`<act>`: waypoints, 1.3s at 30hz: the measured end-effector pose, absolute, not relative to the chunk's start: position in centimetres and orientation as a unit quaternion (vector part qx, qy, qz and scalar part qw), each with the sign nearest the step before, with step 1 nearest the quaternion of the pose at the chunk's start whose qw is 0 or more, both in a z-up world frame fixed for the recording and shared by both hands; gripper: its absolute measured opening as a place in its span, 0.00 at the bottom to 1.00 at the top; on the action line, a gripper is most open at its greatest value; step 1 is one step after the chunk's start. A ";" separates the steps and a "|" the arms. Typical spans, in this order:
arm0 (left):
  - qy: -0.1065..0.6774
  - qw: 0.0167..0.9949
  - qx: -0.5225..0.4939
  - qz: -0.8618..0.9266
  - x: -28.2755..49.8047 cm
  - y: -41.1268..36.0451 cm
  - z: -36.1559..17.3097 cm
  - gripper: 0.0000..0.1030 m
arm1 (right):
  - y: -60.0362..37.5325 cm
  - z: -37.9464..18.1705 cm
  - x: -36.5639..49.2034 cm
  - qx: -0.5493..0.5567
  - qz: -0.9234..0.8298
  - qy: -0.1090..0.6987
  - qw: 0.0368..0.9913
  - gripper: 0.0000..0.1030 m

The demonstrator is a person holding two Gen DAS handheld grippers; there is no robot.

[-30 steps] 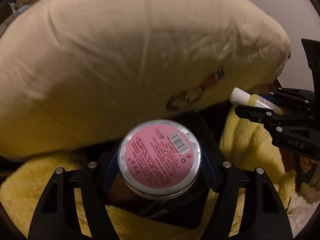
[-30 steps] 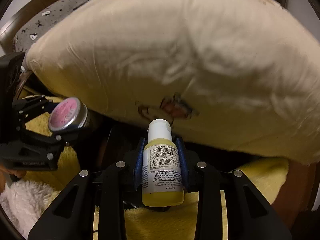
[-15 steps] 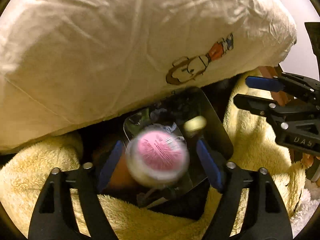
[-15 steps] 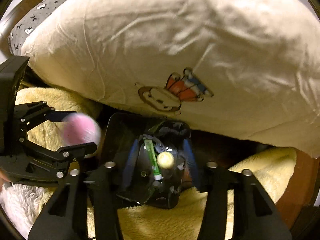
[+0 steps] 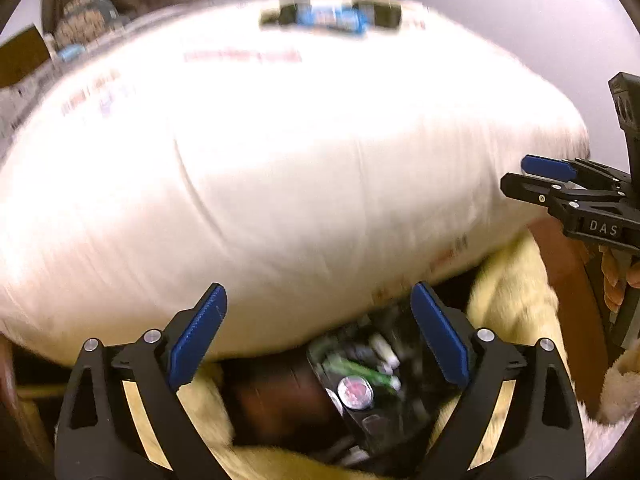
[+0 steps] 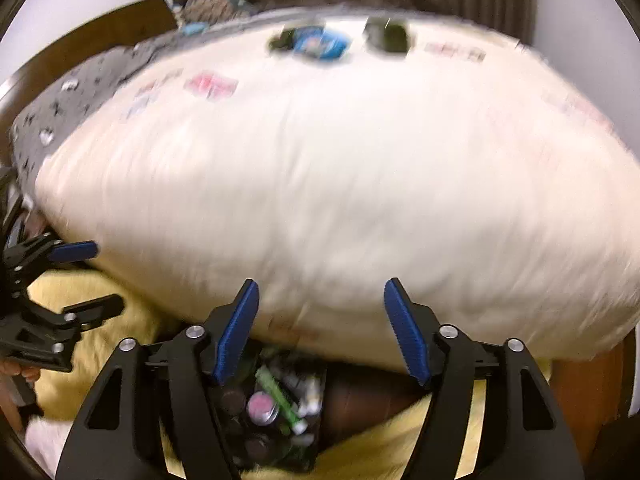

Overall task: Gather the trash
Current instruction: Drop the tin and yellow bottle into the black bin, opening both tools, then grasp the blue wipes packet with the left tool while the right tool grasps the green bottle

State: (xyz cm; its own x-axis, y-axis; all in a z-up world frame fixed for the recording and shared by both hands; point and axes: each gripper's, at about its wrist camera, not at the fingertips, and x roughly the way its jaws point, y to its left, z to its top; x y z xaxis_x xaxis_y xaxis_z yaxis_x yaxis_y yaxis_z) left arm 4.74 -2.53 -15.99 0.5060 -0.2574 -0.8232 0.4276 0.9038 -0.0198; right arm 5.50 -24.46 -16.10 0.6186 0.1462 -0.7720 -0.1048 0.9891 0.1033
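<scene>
A black trash bin [image 5: 404,420] sits low between the yellow blanket folds and holds several items. The pink-labelled can [image 5: 355,393] lies in it beside a green tube [image 5: 360,372]; both also show in the right wrist view, the can [image 6: 261,404] and the tube [image 6: 280,394]. My left gripper [image 5: 318,336] is open and empty above the bin. My right gripper [image 6: 320,328] is open and empty above the bin [image 6: 276,432] too. Small dark and blue wrappers [image 5: 330,16] lie on top of the pillow, also seen in the right wrist view [image 6: 316,42].
A big cream pillow [image 5: 280,152] fills most of both views, just beyond the bin. A fluffy yellow blanket [image 5: 508,292] surrounds the bin. A grey patterned sheet [image 6: 80,92] lies at the back left. The right gripper's body [image 5: 580,196] shows at the right edge.
Both grippers opened and dropped their loads, the pink can and the yellow bottle, into the bin. Both then rose and tilted up, so the pillow top came into view.
</scene>
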 end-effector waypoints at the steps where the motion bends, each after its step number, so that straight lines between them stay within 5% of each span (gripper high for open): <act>1: 0.448 0.868 0.096 -0.194 5.3 -2.5 -15.5 0.86 | -24.7 -15.5 6.4 0.022 0.065 0.421 0.905 0.66; 24: 0.406 0.893 0.059 -0.185 23.2 -8.8 -10.6 0.86 | -27.4 -11.2 29.5 -0.001 -0.003 0.375 0.927 0.64; 27: 0.413 0.886 0.055 -0.202 24.7 -10.7 -10.8 0.86 | -27.1 -12.4 31.5 -0.011 -0.001 0.396 0.918 0.56; 29: 0.418 0.882 0.057 -0.212 25.8 -12.2 -11.1 0.86 | -27.1 -13.0 32.4 -0.016 0.003 0.408 0.913 0.39; 39: 0.430 0.880 0.023 -0.200 30.7 -15.2 -12.0 0.86 | -30.0 -12.2 29.9 -0.033 0.010 0.393 0.919 0.31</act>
State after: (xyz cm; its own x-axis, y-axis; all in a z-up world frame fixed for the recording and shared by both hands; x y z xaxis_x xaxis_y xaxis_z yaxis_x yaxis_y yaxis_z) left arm 30.69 -15.15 -11.98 0.5493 -0.3321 -0.7668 0.3718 0.9189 -0.1317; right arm 29.94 -30.04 -12.21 0.6914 -0.0069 -0.7224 -0.0451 0.9976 -0.0528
